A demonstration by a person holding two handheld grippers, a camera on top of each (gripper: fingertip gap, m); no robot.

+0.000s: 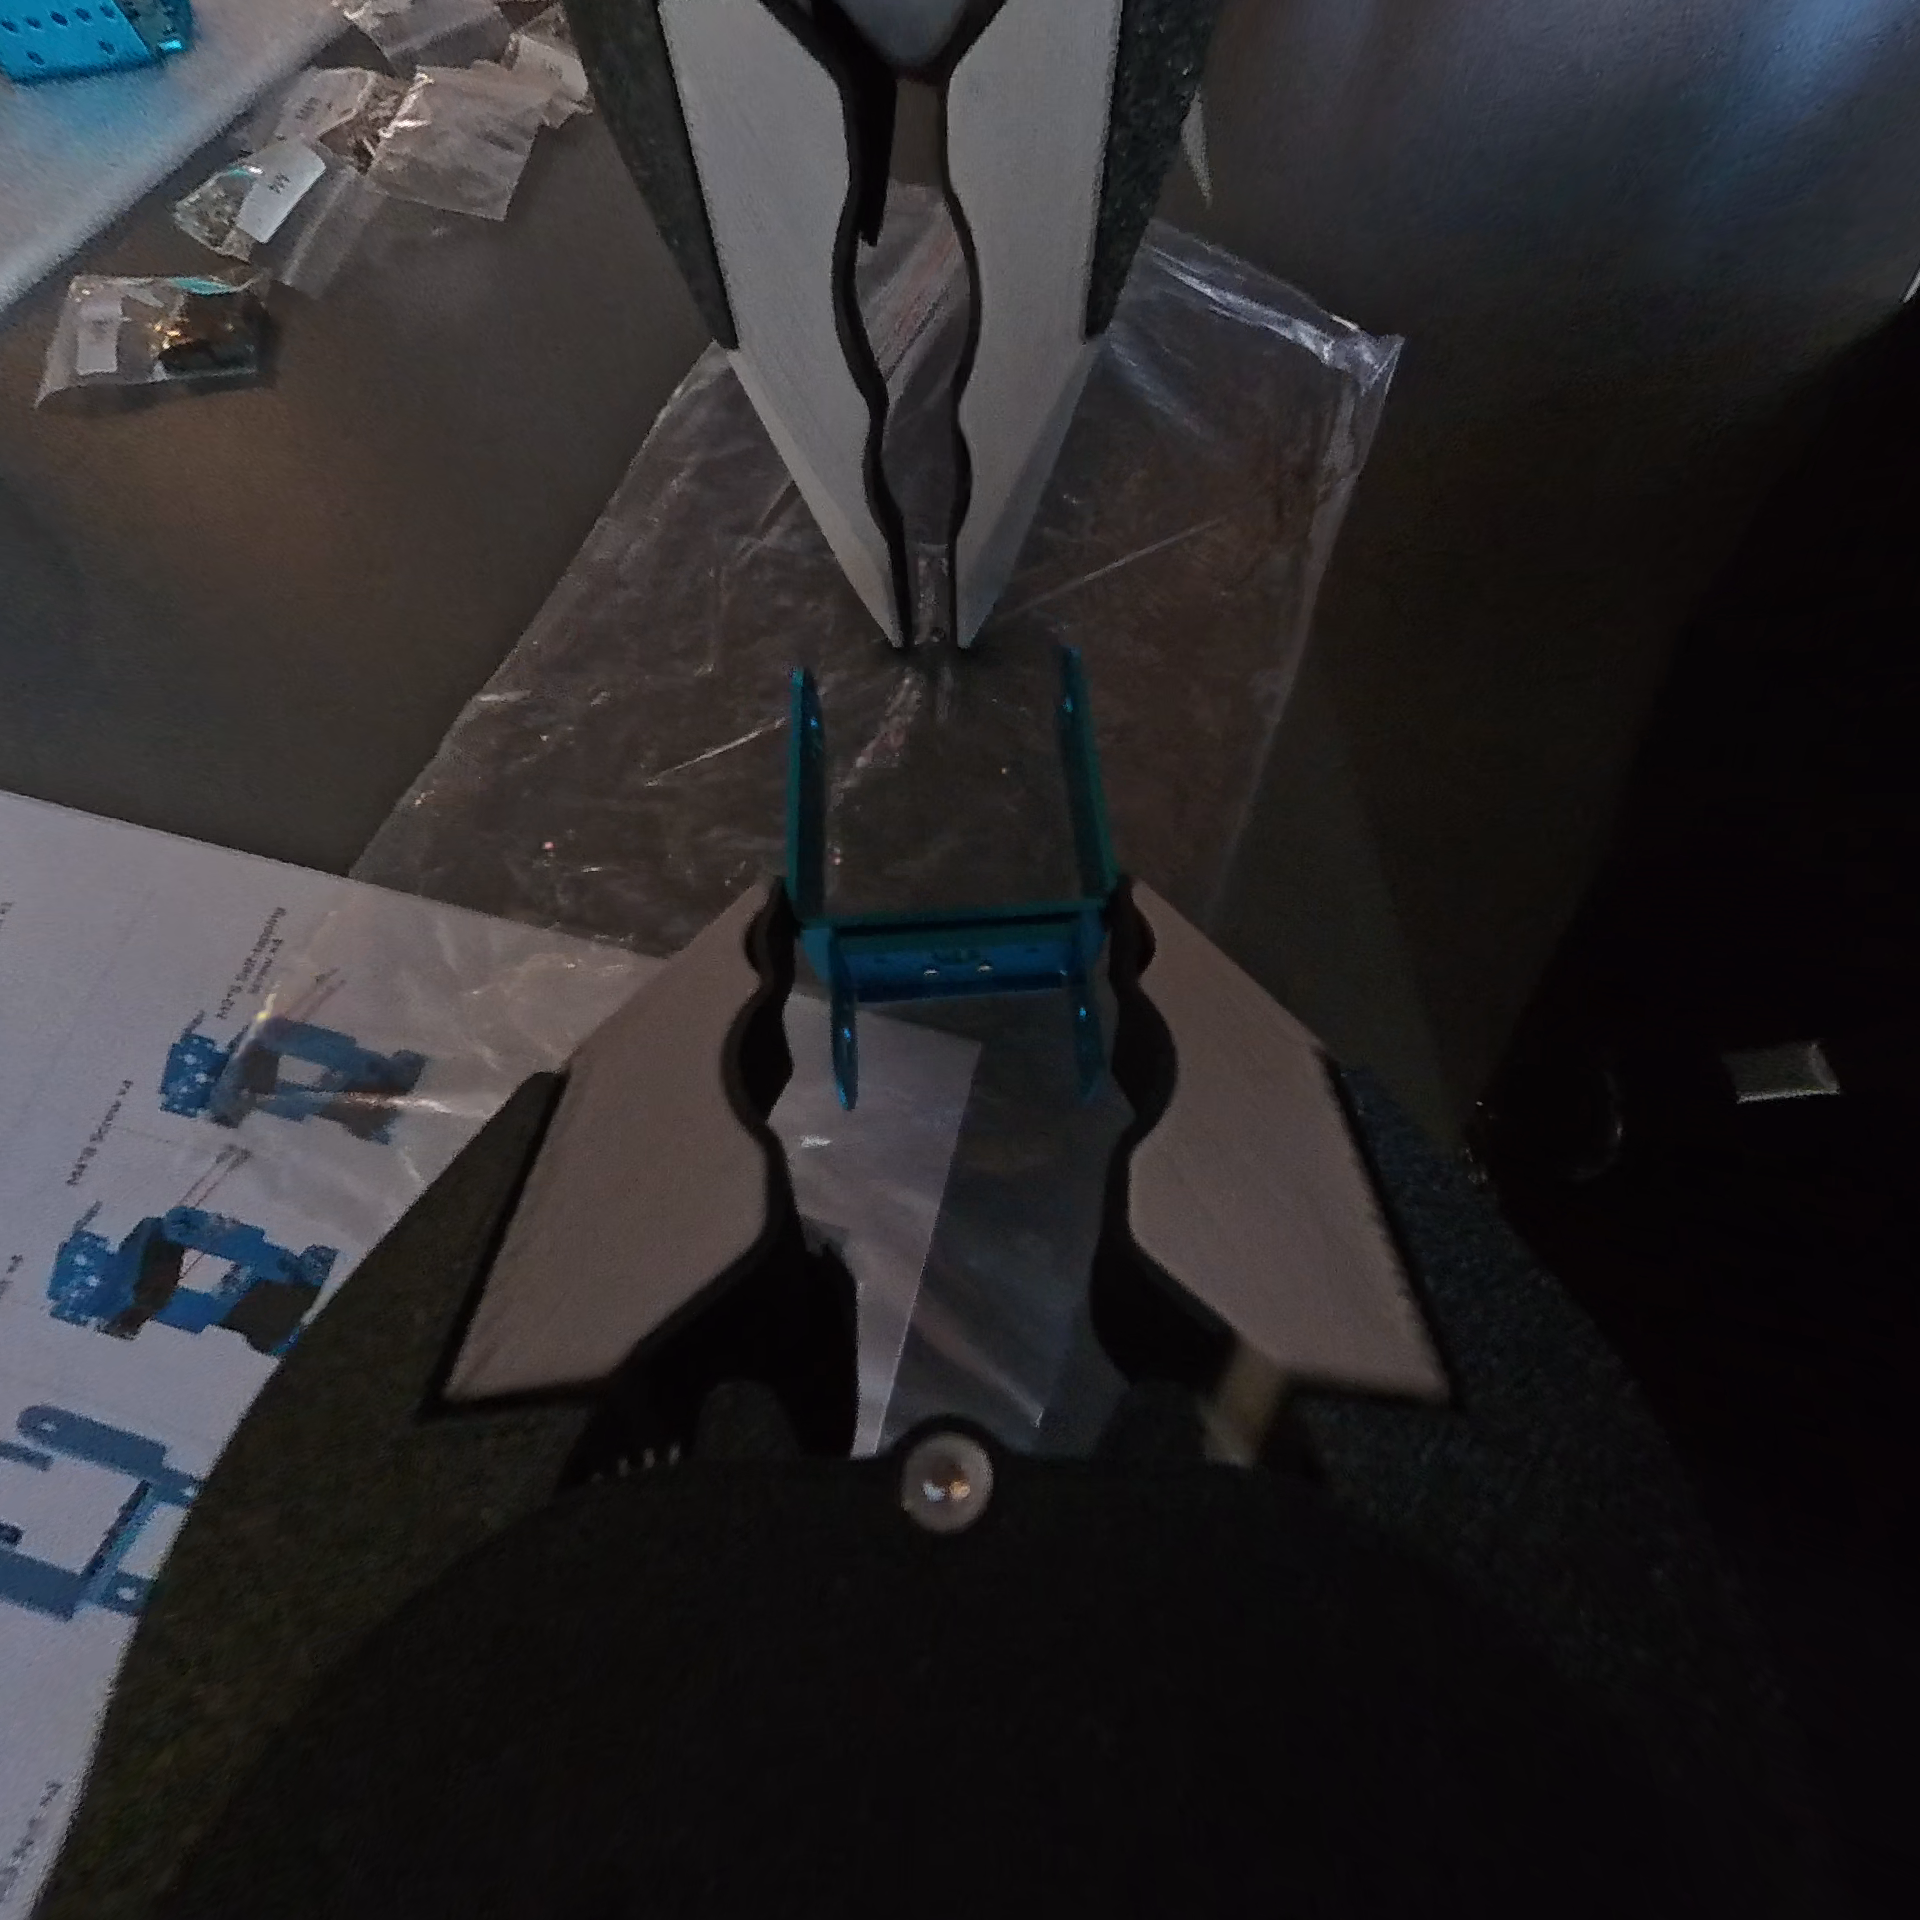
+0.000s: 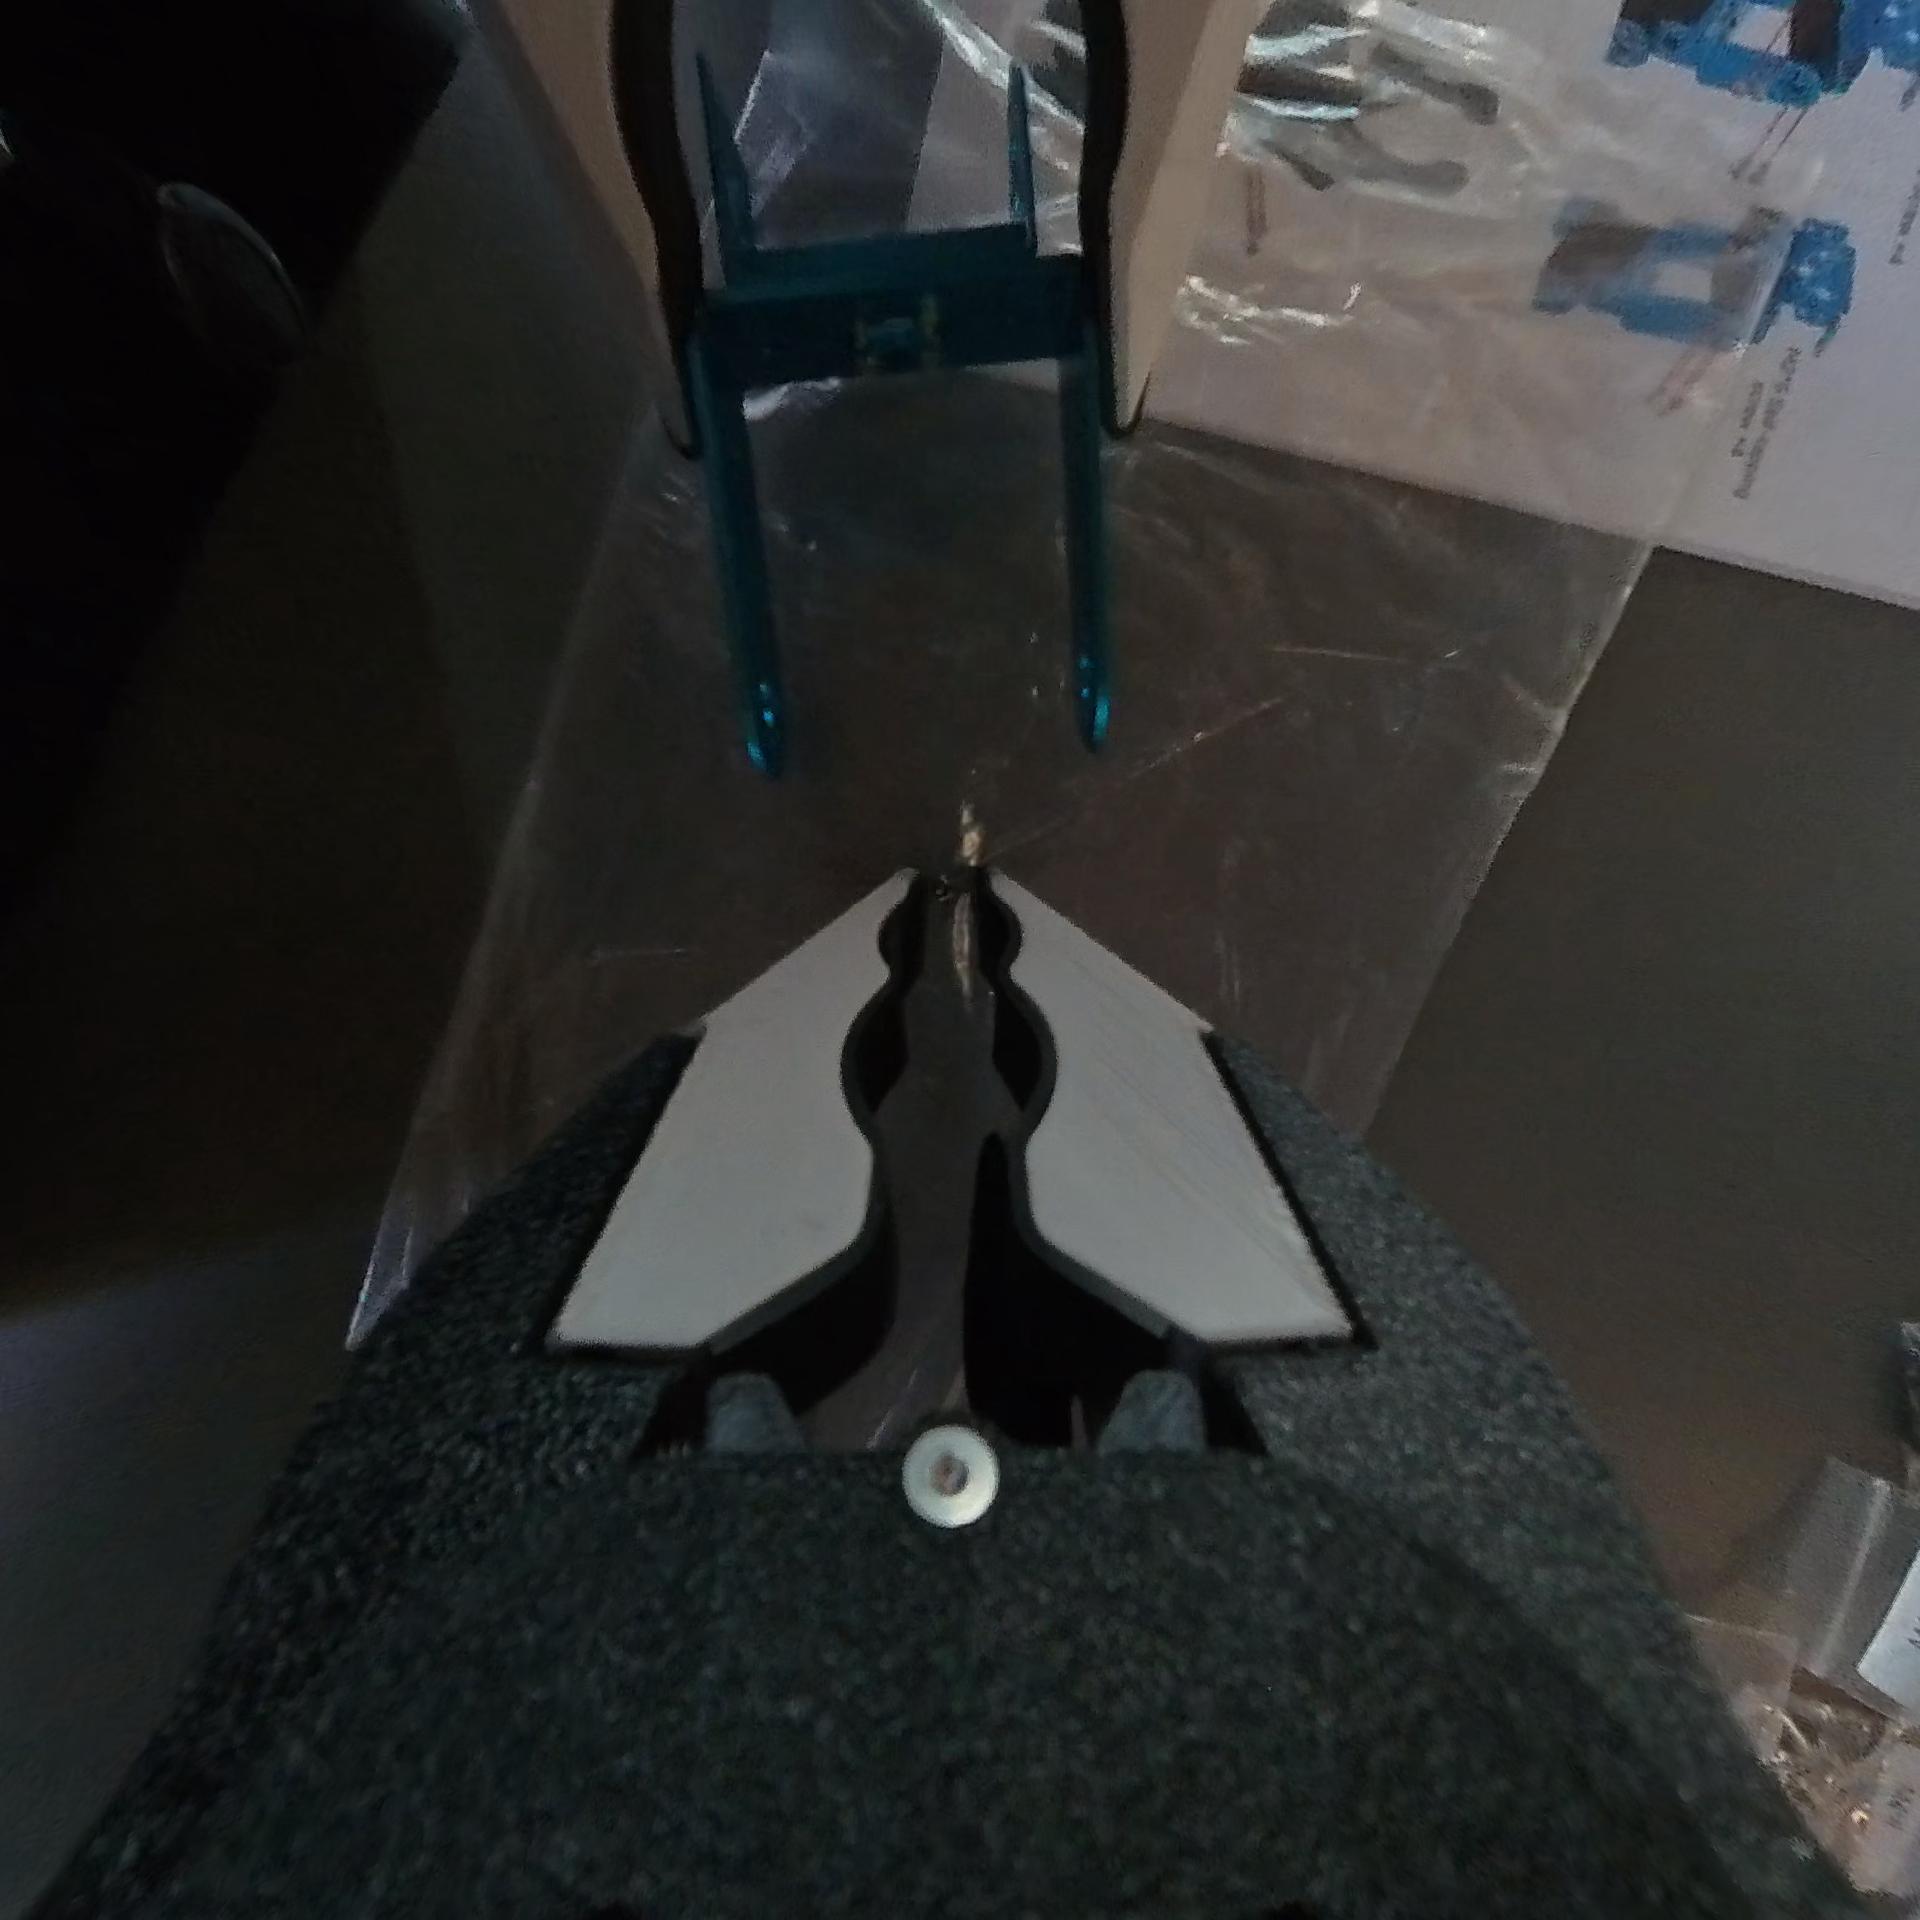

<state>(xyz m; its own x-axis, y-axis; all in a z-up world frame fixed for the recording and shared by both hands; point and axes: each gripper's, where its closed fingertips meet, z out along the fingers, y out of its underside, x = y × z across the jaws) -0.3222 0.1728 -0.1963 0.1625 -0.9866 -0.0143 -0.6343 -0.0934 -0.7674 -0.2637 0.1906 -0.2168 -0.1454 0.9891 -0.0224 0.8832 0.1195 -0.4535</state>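
Left wrist view shows our left gripper (image 1: 951, 940) with its fingers (image 1: 665, 1132) clamped on a blue frame (image 1: 951, 940), one pad against each side plate where the crossbar joins them. We see the frame held clear of the desk (image 1: 260, 623), its two long plates reaching forward toward the other gripper and two shorter ends pointing back toward the camera. In the right wrist view the same frame (image 2: 894, 312) sits at the top, held between the left gripper (image 2: 899, 322), with its long plates pointing at us.

Our right gripper (image 2: 954, 883) has its fingers (image 2: 748, 1143) nearly together, pinching a fold of a clear bag (image 2: 1299, 779) at the tips; thin crease lines spread out from the pinch. From the left wrist view the right gripper (image 1: 928, 634) comes down from the top, tips just beyond the open ends of the frame and close to it, not touching it.

Under both grippers we see the clear bag (image 1: 623, 727) spread flat on the dark desk. One corner of it overlaps a white sheet (image 1: 135, 1039) printed with blue drawings, which lies at the left of our left gripper; the right wrist view has that sheet (image 2: 1558, 364) at upper right. Farther off, at the upper left of the left wrist view, small packets (image 1: 312, 166) lie scattered, and a blue part (image 1: 83, 31) sits at the very corner.
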